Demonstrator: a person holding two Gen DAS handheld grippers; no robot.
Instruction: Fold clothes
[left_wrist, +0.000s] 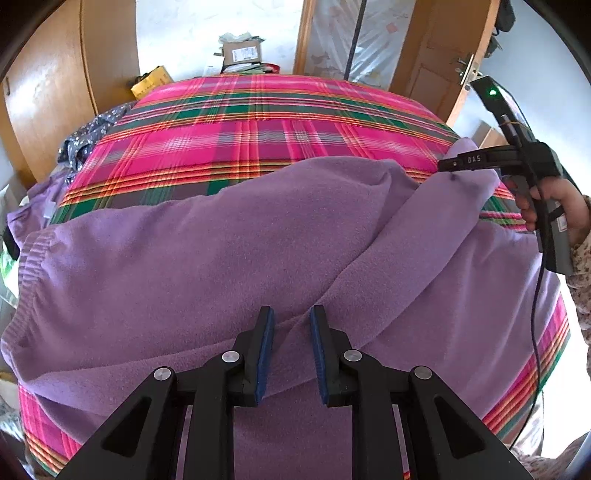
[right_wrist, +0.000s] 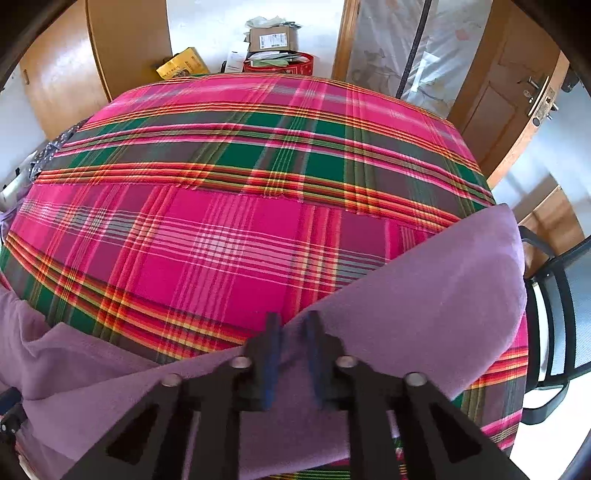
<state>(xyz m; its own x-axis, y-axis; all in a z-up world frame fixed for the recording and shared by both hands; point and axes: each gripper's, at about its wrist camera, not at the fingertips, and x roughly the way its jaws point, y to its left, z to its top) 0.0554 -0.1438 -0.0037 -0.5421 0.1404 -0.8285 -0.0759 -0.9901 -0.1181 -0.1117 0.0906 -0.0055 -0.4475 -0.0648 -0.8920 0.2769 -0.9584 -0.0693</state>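
Both tools pinch the purple garment (left_wrist: 192, 251): left tool (left_wrist: 291, 332), right tool (right_wrist: 293, 347).

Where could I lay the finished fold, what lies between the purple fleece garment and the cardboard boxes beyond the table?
Only bare pink-and-green plaid tablecloth separates purple fleece garment from cardboard boxes, clearest in the right wrist view.

Your left wrist camera looks steeply down along its tool (left_wrist: 291, 354), close over the purple garment (left_wrist: 207, 251). Your right wrist camera does likewise from farther right. Both share the plaid-covered surface (right_wrist: 229, 229), the garment, and the far wooden door (right_wrist: 517, 96).
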